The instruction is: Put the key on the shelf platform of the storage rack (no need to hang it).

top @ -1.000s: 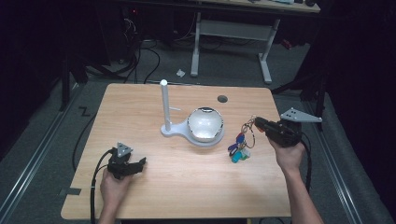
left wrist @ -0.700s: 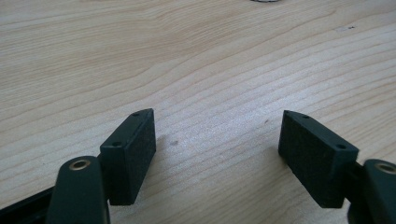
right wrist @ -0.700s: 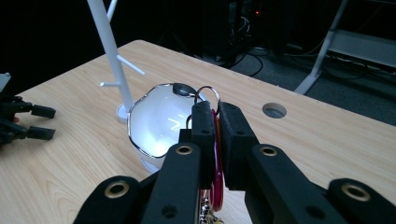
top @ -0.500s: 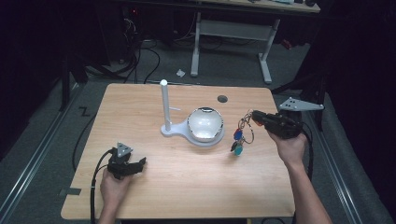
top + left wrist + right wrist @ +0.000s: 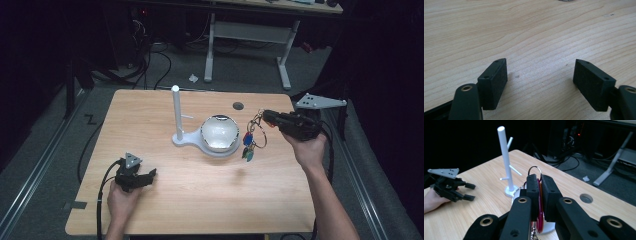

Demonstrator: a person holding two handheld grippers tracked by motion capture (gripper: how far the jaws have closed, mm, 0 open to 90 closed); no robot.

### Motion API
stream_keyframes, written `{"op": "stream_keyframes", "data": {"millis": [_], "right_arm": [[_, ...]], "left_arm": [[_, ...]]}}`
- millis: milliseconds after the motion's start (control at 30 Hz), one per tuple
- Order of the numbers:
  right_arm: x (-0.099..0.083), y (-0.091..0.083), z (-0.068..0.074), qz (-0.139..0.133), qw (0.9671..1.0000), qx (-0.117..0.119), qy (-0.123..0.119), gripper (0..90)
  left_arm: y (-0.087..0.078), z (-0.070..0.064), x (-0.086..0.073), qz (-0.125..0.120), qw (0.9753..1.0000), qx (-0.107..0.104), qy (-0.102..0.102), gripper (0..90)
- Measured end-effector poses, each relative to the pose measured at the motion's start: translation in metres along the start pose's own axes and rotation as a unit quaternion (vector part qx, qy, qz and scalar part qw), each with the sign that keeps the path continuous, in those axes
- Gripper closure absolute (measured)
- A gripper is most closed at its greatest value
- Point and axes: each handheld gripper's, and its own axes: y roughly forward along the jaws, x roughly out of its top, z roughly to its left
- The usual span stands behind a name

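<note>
High view: right hand-held gripper (image 5: 265, 119) raised just right of the white bowl (image 5: 220, 134), jaws pinched on a bunch of keys (image 5: 251, 140), ring and coloured tags dangling below the tips, clear of the wooden surface (image 5: 200, 200) and close beside the bowl's right rim. Bowl joined to a white stand (image 5: 176, 112), an upright post with short pegs, rising just left of the bowl. Small dark round hole (image 5: 238, 105) in the surface behind the bowl, toward the far edge. Left hand-held gripper (image 5: 147, 175) low on the surface, well apart from the bowl, toward the near left, grey three-cornered plate on top, cable trailing off the near edge. Left gripper view: both black jaws spread wide over bare wood grain, nothing between them, pads (image 5: 496, 77) resting close to the surface. Right gripper view: jaws nearly closed, a thin pink tag (image 5: 539, 205) and a metal ring (image 5: 534, 170) clamped between the pads, ring poking up above the tips; white stand straight ahead beyond the jaws, bowl largely hidden behind them; other hand-held gripper far off to the left of the stand, held in a hand, jaws apart.
</note>
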Motion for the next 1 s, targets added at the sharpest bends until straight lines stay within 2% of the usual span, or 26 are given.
{"op": "stream_keyframes", "data": {"millis": [300, 633, 833, 1000], "right_arm": [[0.02, 0.015, 0.011, 0.0, 0.9997, 0.021, -0.015, 85.7], [0.039, 0.039, 0.015, -0.001, 0.9987, 0.049, -0.015, 85.7], [0.049, 0.053, 0.013, 0.002, 0.9987, 0.05, -0.012, 85.7], [0.051, 0.063, 0.008, 0.004, 0.9991, 0.042, -0.004, 85.7]], "left_arm": [[0.0, 0.0, 0.0, 0.0, 1.0, 0.0, -0.001, 27.9], [0.0, 0.0, 0.0, 0.001, 1.0, 0.0, -0.002, 27.8], [0.0, 0.0, 0.001, 0.001, 1.0, 0.001, -0.007, 27.9], [0.0, 0.0, 0.001, 0.001, 1.0, 0.001, -0.007, 27.8]]}}
